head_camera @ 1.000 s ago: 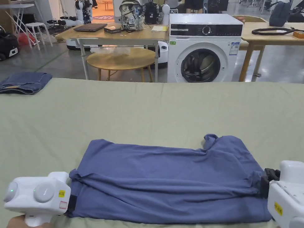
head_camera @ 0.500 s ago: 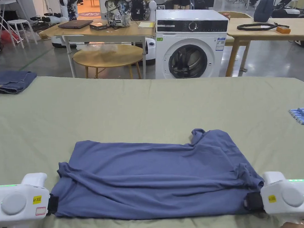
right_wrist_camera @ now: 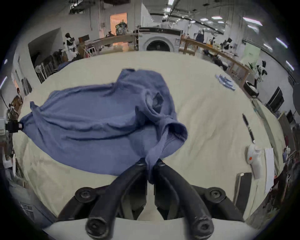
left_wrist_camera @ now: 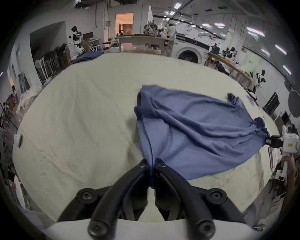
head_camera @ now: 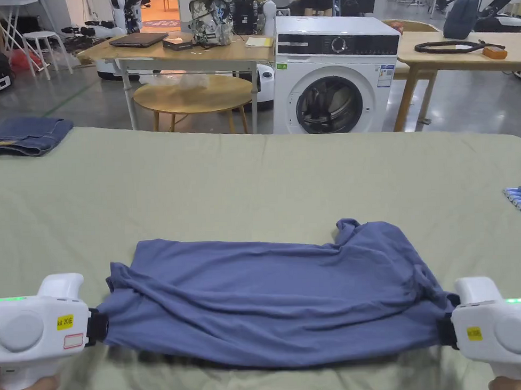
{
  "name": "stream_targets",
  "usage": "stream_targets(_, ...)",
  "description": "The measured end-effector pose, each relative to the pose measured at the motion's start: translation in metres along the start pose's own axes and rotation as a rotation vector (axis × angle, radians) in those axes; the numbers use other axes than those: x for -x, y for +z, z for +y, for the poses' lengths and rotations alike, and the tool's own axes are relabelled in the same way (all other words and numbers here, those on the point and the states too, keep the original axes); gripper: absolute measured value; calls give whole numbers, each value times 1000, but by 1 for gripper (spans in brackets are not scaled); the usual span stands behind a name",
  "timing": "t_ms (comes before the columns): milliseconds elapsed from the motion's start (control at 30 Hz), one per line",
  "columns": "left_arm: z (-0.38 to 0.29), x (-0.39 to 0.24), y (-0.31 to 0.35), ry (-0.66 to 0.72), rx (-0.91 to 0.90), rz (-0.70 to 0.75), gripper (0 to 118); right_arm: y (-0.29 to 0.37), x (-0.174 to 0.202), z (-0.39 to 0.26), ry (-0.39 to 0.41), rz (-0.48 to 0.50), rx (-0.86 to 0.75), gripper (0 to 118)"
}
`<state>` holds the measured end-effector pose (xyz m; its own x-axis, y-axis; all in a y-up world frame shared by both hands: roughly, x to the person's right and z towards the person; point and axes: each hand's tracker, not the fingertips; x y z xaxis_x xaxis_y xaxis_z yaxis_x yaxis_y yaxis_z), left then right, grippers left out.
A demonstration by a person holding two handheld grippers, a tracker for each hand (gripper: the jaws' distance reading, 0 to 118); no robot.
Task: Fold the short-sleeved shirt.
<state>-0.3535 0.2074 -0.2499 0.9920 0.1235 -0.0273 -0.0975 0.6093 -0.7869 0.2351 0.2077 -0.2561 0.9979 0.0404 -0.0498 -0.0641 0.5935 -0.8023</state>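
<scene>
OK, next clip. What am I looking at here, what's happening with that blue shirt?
A person holds a gripper in each hand and is folding a blue shirt on a table covered in green cloth. The left gripper is shut on one end of the shirt, the right gripper on the other. The near edge hangs stretched between them just above the cloth, while the far part lies on it.

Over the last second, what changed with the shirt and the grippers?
The near edge of the shirt has come up off the sheet, stretched between the left gripper and right gripper. Both remain clamped on its ends; the far edge stays down.
</scene>
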Motion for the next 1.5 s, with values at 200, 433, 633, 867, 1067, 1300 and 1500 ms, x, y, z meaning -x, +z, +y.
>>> stream_targets(200, 3, 3, 41, -3, -49, 15, 0, 56, 4, 7, 14, -20, -44, 5)
stream_targets(433, -47, 19, 59, 14, -4, 12, 0, 72, 0, -43, -13, 11, 10, 5)
stream_targets(633, -109, 23, 55, 16, 56, 38, 0, 53, 9, -110, -22, -12, 102, 5)
stream_targets(867, -146, 23, 19, 5, 137, 80, 0, 23, 16, -144, -19, -59, 126, 5)
stream_targets(1067, -133, 18, 30, 9, 133, 92, 0, 35, 22, -134, 4, -83, 109, 28)
stream_targets(1300, -98, 8, 48, 2, -58, 64, 35, 67, 21, -91, 1, -159, -123, 64)
stream_targets(1500, -57, -20, 60, -44, -315, 113, 35, 73, 50, -54, -47, -136, -435, 64)
